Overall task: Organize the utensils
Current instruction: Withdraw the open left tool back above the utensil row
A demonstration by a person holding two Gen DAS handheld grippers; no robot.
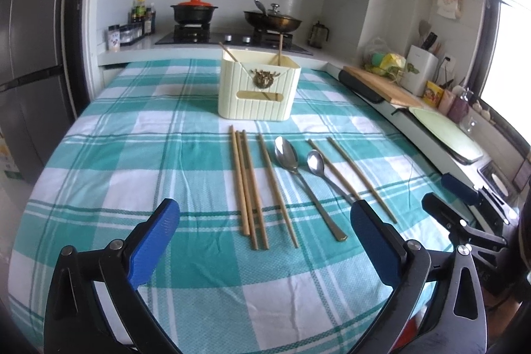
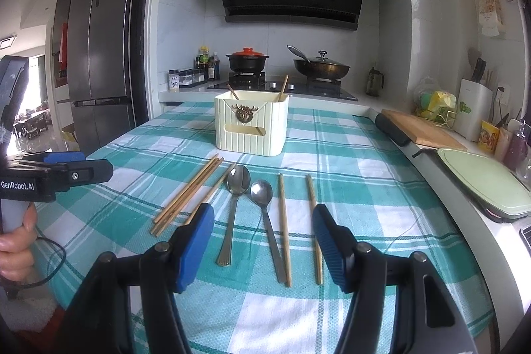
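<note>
Left wrist view: a table under a teal-and-white checked cloth (image 1: 99, 155) carries a cream ribbed utensil holder (image 1: 259, 88) near its far edge, with two chopsticks standing inside it. Beyond the far edge stand a hob with an orange-lidded black pot (image 1: 194, 10) and a lidded wok (image 1: 272, 19); along the right edge lie a wooden cutting board (image 1: 381, 82) and a pale green board (image 1: 444, 131). Between the holder and the near edge the loose utensils lie in a row, lengthwise toward the holder: three chopsticks bunched together (image 1: 247, 188), a single chopstick (image 1: 277, 191), a large spoon (image 1: 298, 175) with a gold-toned handle, a smaller spoon (image 1: 323, 171), and two further chopsticks (image 1: 358, 178). The left gripper (image 1: 265, 247) hangs over the near part of the cloth with its blue fingers spread wide; the near ends of the bunched chopsticks and the large spoon's handle lie between them on the cloth, untouched. The right gripper (image 2: 264, 241) is likewise parted, more narrowly and empty, with both spoon handles and one chopstick lying between its fingers. Nothing stands between the row and the holder.
</note>
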